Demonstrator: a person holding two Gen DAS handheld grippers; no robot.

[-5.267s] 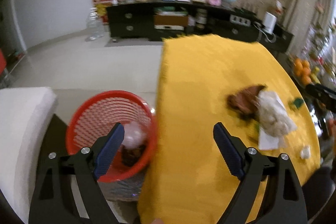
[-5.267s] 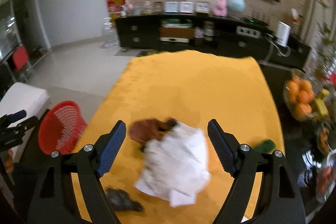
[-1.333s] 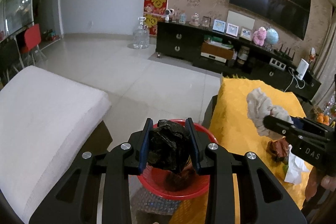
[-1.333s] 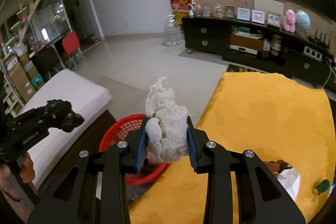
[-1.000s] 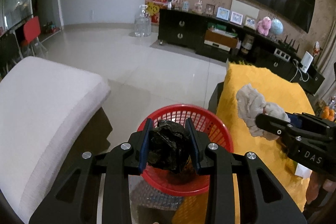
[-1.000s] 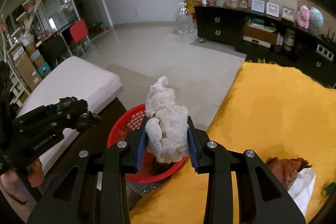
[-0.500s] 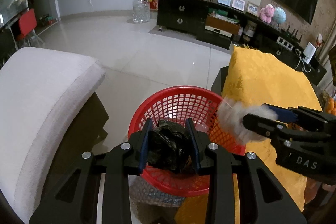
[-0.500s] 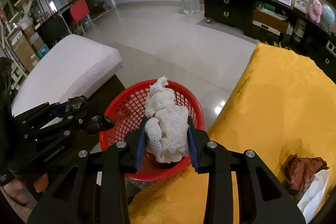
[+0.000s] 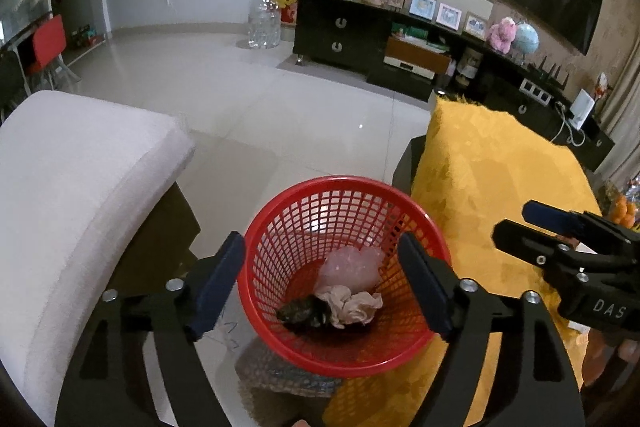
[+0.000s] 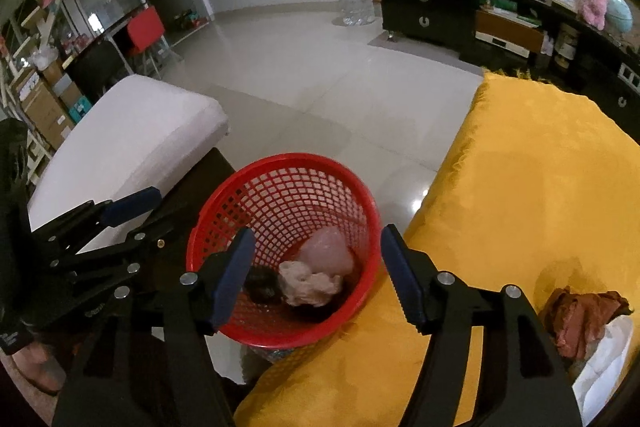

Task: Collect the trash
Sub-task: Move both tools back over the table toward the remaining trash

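Both fingers [image 9: 222,283] of our left gripper [image 9: 320,281] and right gripper [image 10: 316,273] stand spread and empty over the red mesh plastic basket [image 10: 224,215], low centre. Drop step looks done; next, we judge, the brown crumpled wrapper [image 10: 580,315] at lower right on the yellow-clothed table [image 10: 540,167].

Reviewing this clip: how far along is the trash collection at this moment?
Done: the red basket holds a black crumpled wad, a white mesh rag and a pale plastic bag. In hand: nothing; the left hand-held gripper and right hand-held gripper both hang open over the basket. Left: a brown wrapper and white paper on the yellow tablecloth.
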